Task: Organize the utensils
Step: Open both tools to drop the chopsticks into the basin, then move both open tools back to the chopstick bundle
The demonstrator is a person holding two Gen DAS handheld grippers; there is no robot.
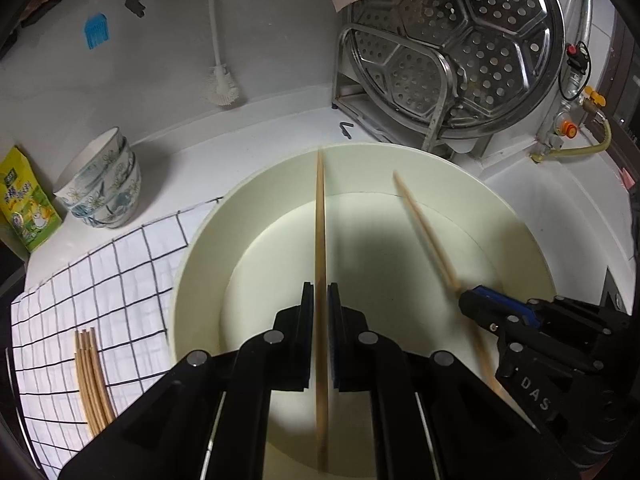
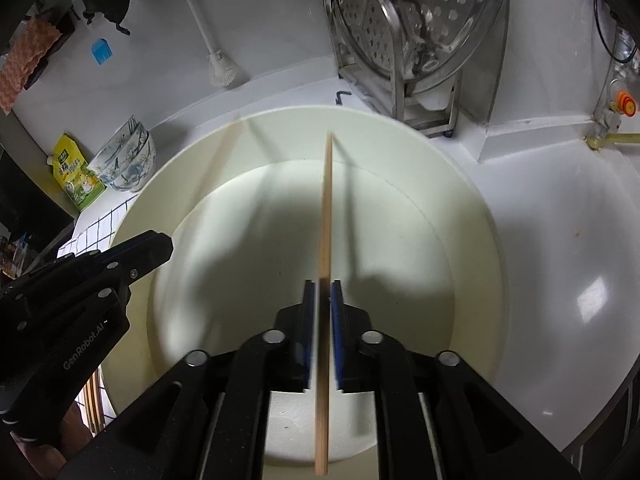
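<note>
My left gripper [image 1: 320, 292] is shut on a wooden chopstick [image 1: 321, 216] and holds it over a large cream basin [image 1: 200, 264]. My right gripper [image 2: 321, 286] is shut on a second chopstick [image 2: 327, 200] over the same basin [image 2: 460, 200]. In the left wrist view the right gripper [image 1: 468, 300] shows at the right with its chopstick [image 1: 424, 224] slanting up left. In the right wrist view the left gripper [image 2: 160, 246] shows at the left. A bundle of several chopsticks [image 1: 90, 376] lies on a checked cloth [image 1: 120, 280] left of the basin.
Stacked patterned bowls [image 1: 102, 184] and a green-yellow packet [image 1: 26, 204] stand at the left. A steel rack with a perforated steamer tray [image 1: 460, 48] stands behind the basin. A white brush [image 1: 220, 80] leans on the wall. Gas fittings [image 1: 576, 120] are at the right.
</note>
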